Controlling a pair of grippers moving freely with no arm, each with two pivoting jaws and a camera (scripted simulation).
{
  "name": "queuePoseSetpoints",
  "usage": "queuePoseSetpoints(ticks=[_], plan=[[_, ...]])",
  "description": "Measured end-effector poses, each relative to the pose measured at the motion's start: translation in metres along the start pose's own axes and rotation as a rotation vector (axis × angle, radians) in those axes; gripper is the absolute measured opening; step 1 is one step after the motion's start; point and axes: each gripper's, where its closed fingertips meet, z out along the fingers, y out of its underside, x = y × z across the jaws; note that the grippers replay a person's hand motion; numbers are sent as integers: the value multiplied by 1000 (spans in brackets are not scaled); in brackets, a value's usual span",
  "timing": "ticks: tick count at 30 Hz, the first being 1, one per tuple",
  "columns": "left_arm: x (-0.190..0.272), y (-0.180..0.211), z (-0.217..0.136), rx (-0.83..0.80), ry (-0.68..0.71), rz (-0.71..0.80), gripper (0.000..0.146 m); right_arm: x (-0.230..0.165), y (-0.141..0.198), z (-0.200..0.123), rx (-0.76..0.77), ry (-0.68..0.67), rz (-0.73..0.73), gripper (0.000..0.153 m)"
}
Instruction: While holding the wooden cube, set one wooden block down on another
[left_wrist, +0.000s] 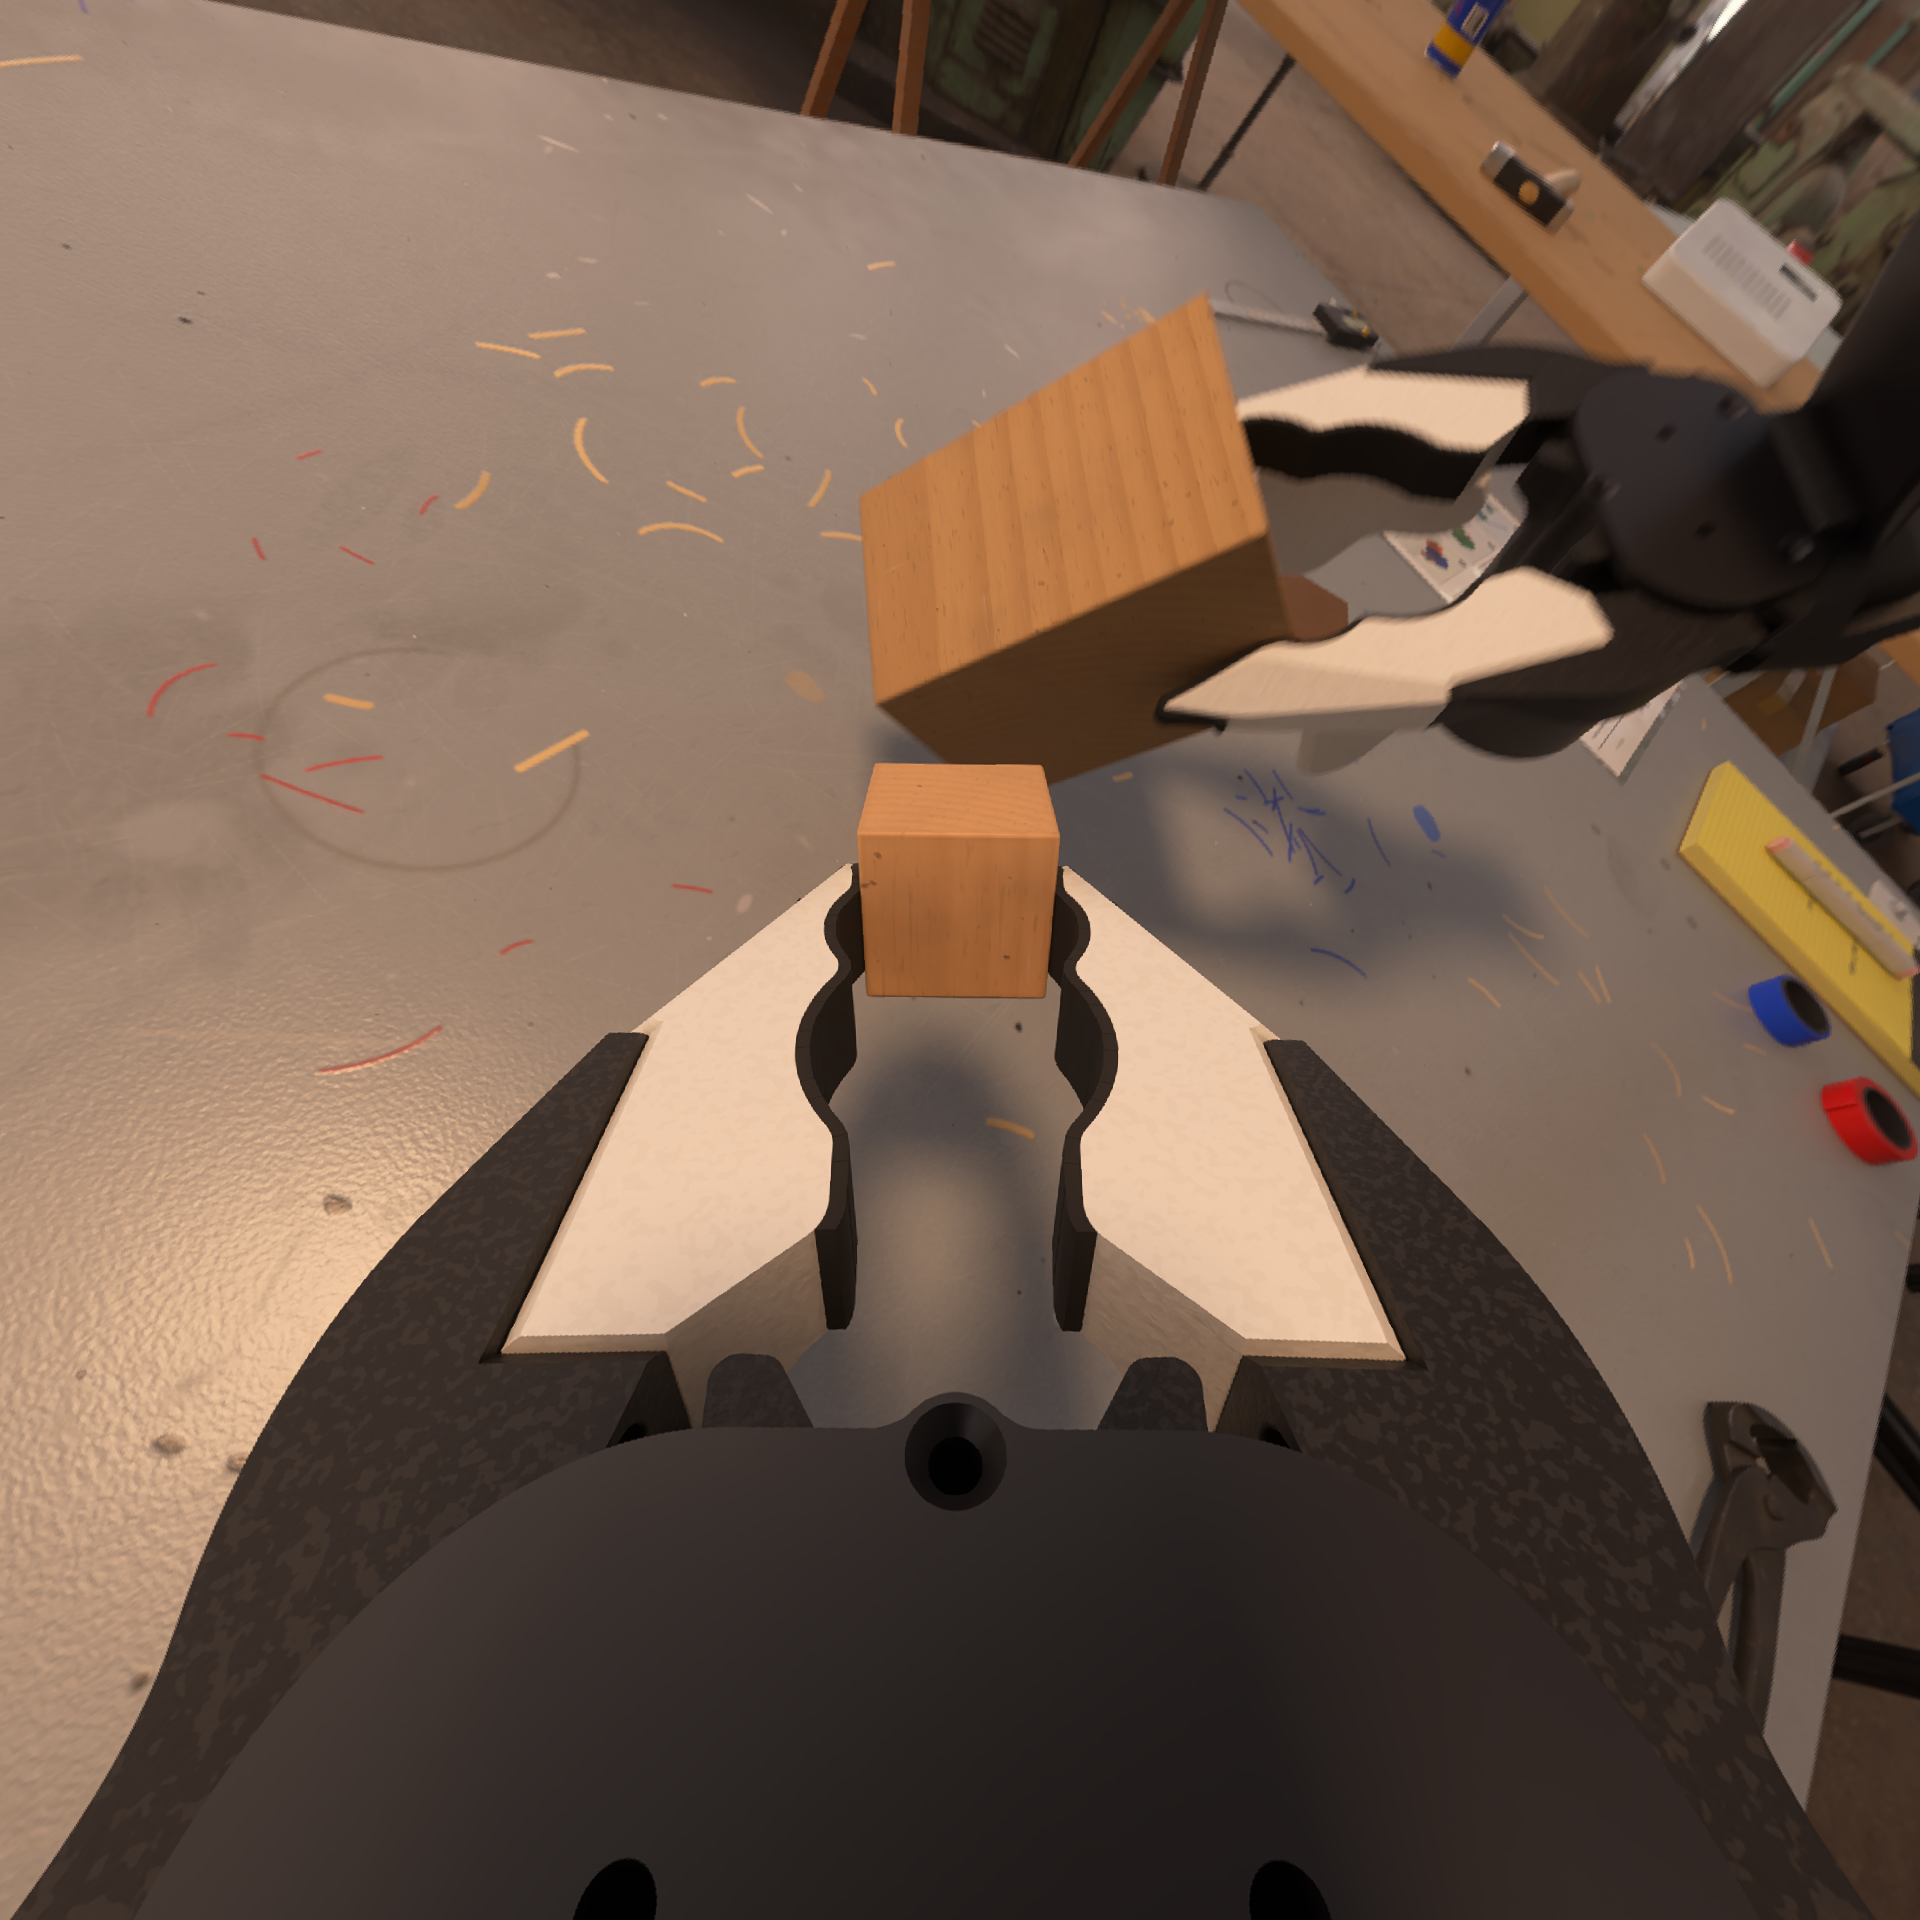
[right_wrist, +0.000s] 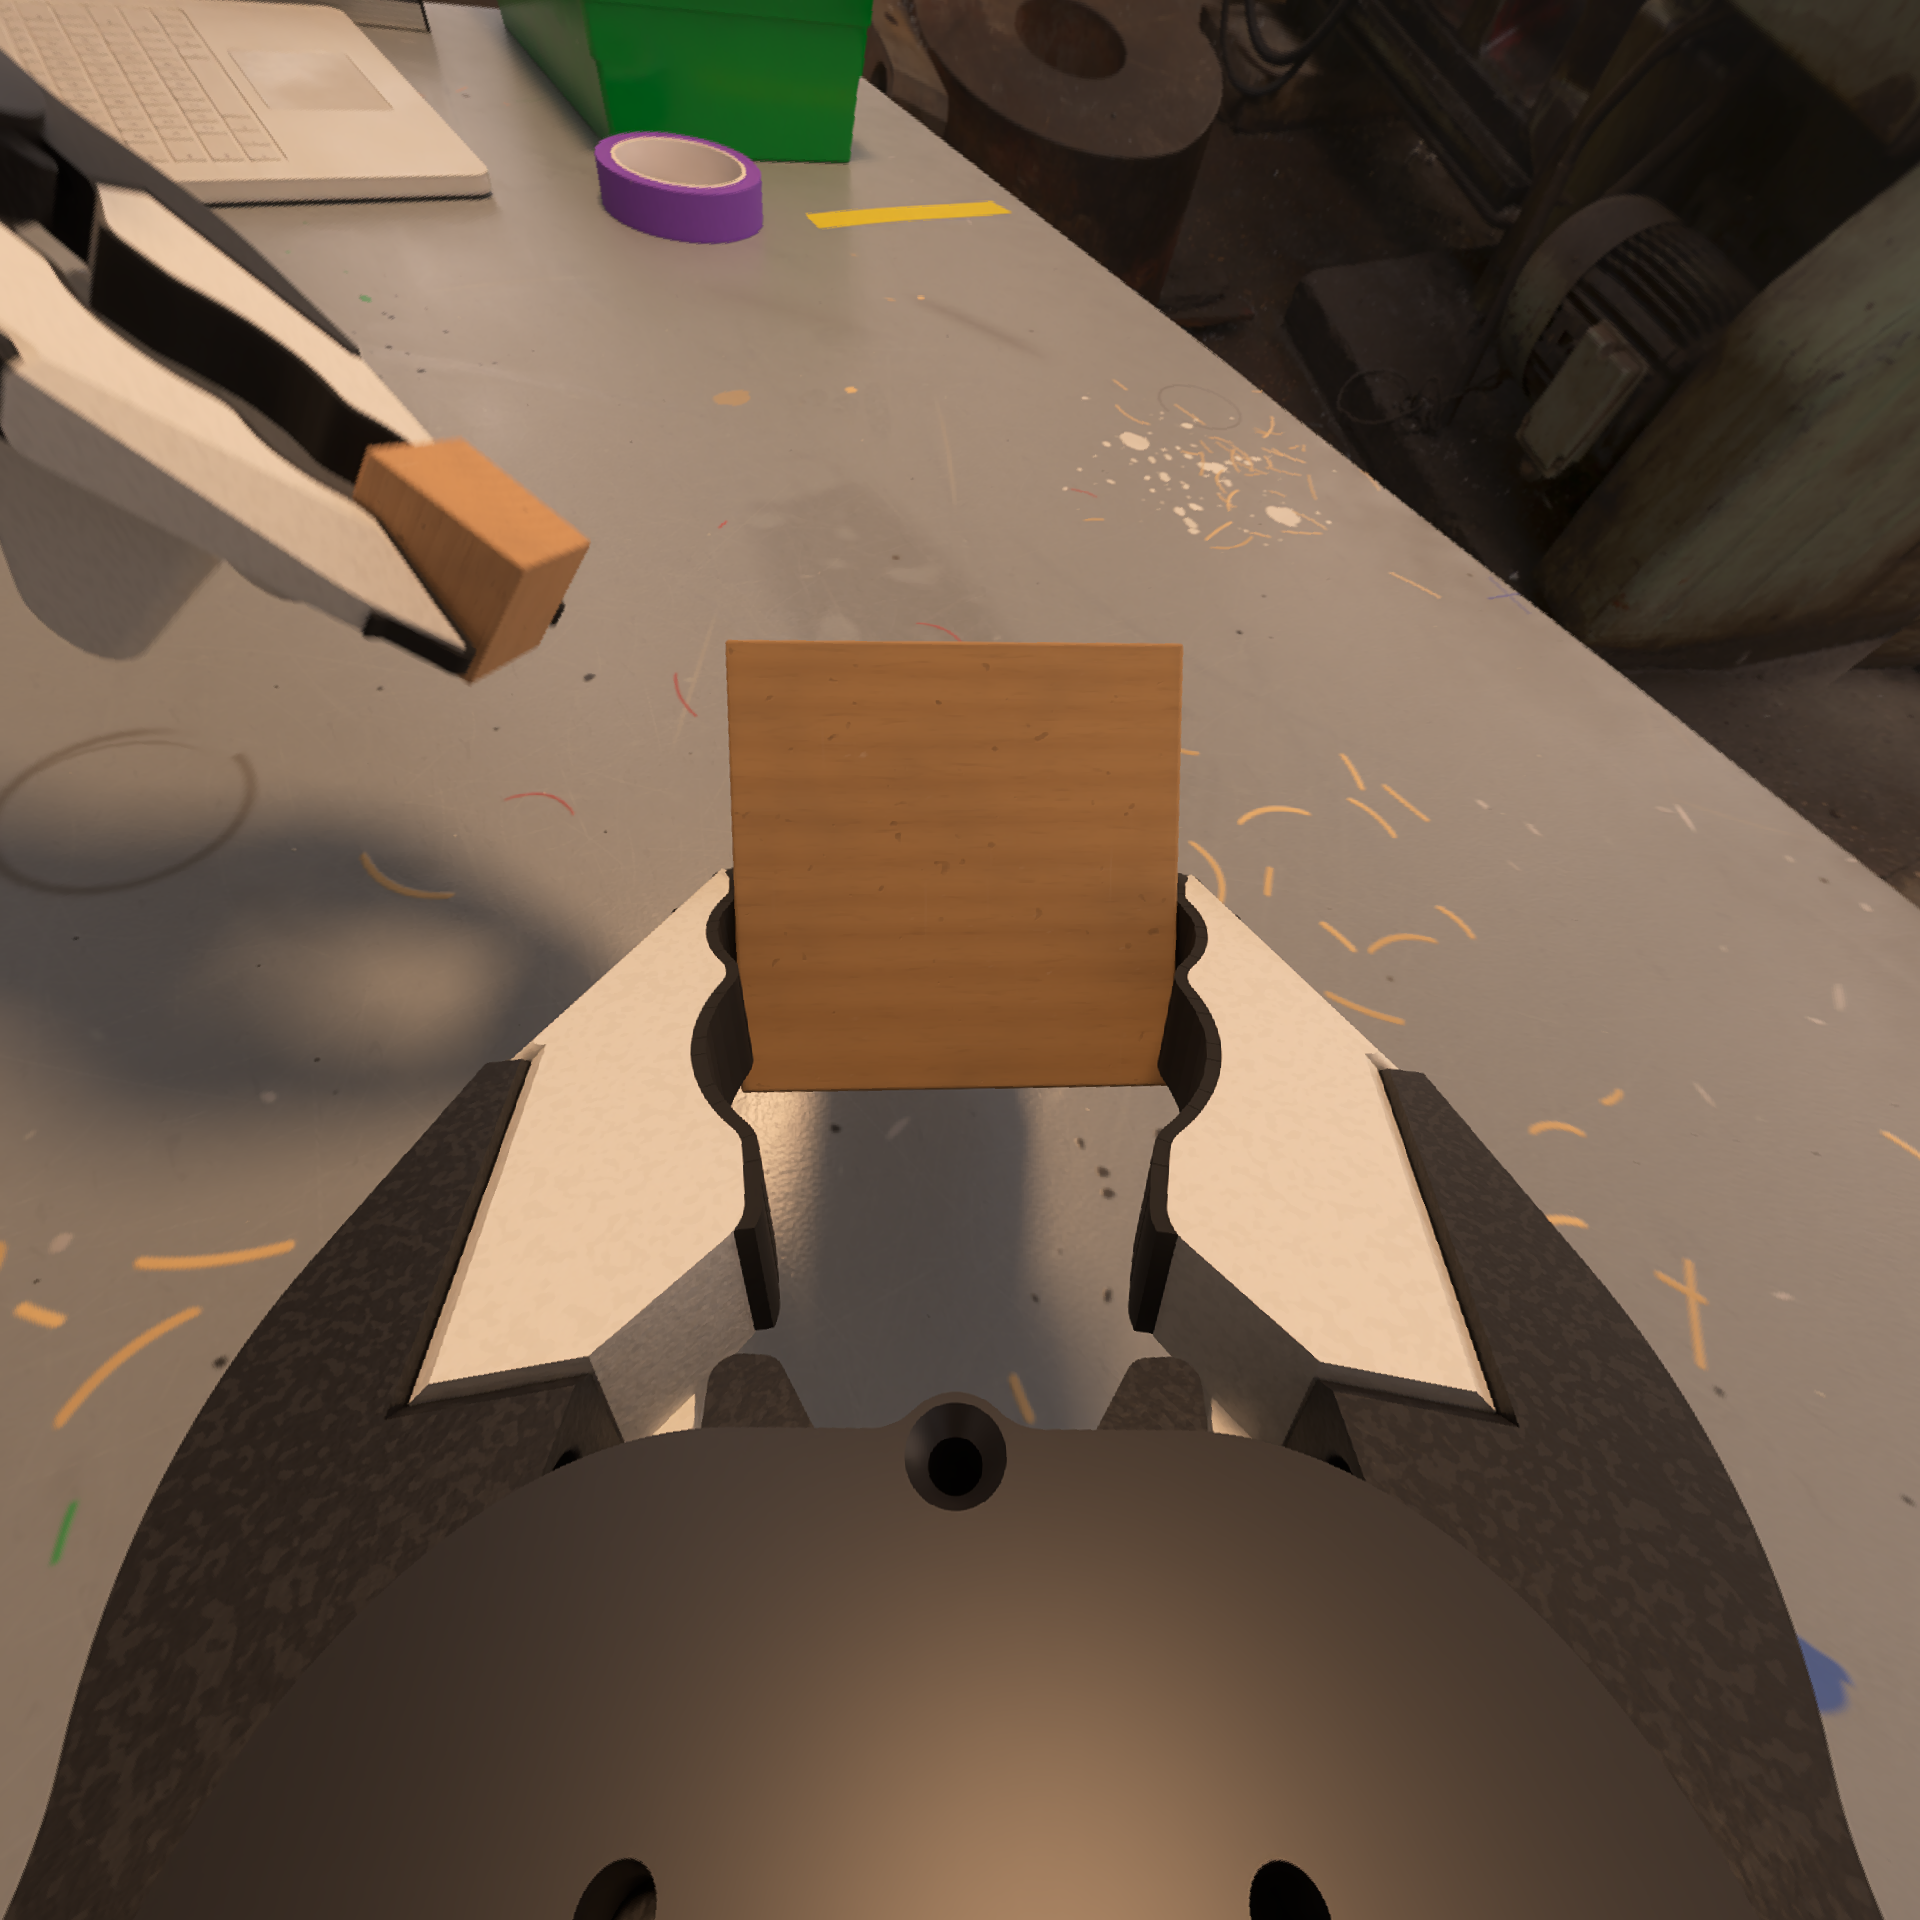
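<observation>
Left gripper (left_wrist: 956, 914): closed on the small wooden cube (left_wrist: 956, 883) at the fingertips, held clear above the table (left_wrist: 520, 1039); shadow directly beneath.
Small wooden cube: gripped on its two side faces, upright, top face level; in the right wrist view seen at upper left (right_wrist: 473, 551), protruding past the white fingertips.
Right gripper (right_wrist: 954, 935): spread wider, clamped on the large wooden block (right_wrist: 954, 862) by its side faces, off the table.
Large wooden block: tilted in the left wrist view (left_wrist: 1070, 540), just beyond and above the cube, slightly to the right, not touching it; second small brown piece glimpsed behind its far lower corner, too hidden to identify.
Table: grey, flecked with orange, red and blue marks, faint ring stain to the left.
Right edge of table: pliers (left_wrist: 1756, 1507), red tape roll (left_wrist: 1870, 1120), blue tape roll (left_wrist: 1789, 1010), yellow pad (left_wrist: 1766, 873).
Far side: purple tape roll (right_wrist: 681, 185), green bin (right_wrist: 727, 73), white laptop (right_wrist: 239, 94).
</observation>
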Motion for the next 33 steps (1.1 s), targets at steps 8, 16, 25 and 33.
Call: queuePoseSetpoints(ticks=[8,16,25,33], plan=[[12,12,7,-78,-26,129,34,125,16,-130,-298,310,45,80],[27,20,22,-140,49,105,34,178,154,-179,-722,298,274,80],[36,30,32,-194,61,134,34,178,161,-169,-723,291,236,86],[37,37,30,-220,52,151,34,153,37,-203,-263,347,108,85]])
